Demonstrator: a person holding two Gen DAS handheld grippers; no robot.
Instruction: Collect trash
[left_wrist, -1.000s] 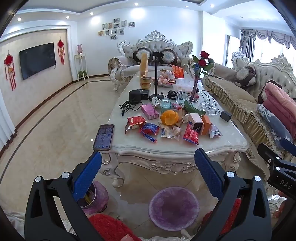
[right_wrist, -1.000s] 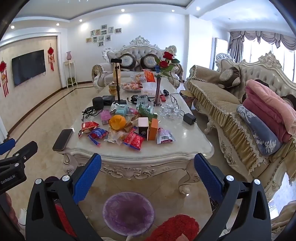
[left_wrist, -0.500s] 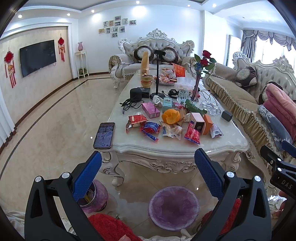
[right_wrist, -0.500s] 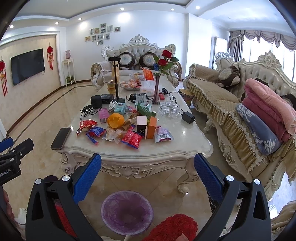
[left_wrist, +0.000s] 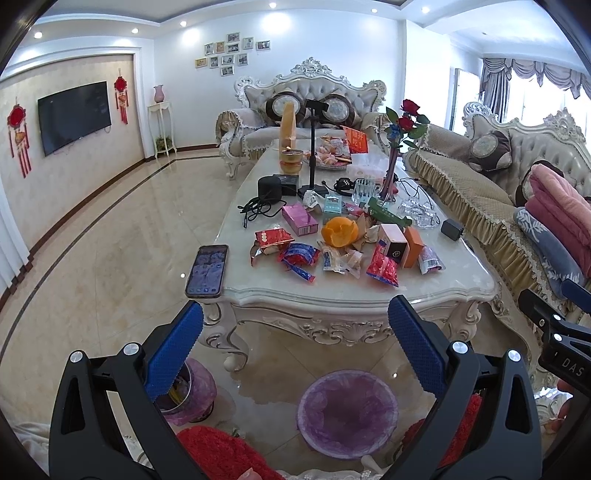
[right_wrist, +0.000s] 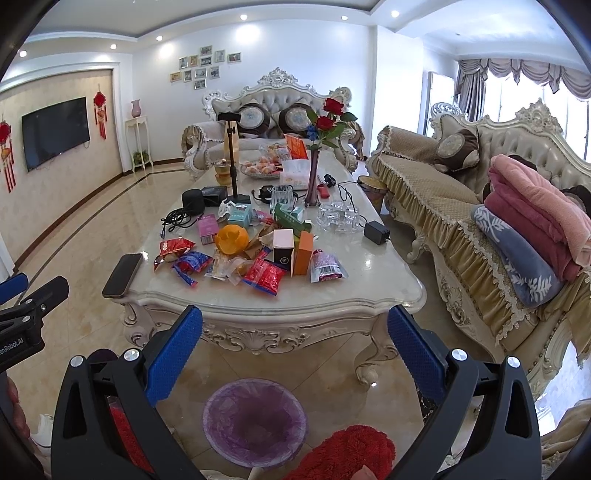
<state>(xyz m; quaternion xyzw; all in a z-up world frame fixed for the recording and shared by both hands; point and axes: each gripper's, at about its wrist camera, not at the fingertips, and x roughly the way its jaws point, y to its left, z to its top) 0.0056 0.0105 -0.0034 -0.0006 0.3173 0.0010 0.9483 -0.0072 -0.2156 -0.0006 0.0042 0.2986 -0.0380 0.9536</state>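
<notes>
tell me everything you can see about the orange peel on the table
The orange peel is a hollowed, cup-shaped rind, bright orange, its torn edges curling upward. It sits open side up on the marble coffee table, amid the litter, in front of a teal box and beside a pink box, with crumpled wrappers against its base.

A dark smartphone (left_wrist: 207, 271) overhangs the near left corner of the ornate cream marble-topped coffee table (left_wrist: 369, 295), a slim purple vase of red roses (right_wrist: 314, 177) stands mid-table, and folded pink and blue blankets (right_wrist: 532, 236) rest on the tufted sofa (right_wrist: 524, 147).
</notes>
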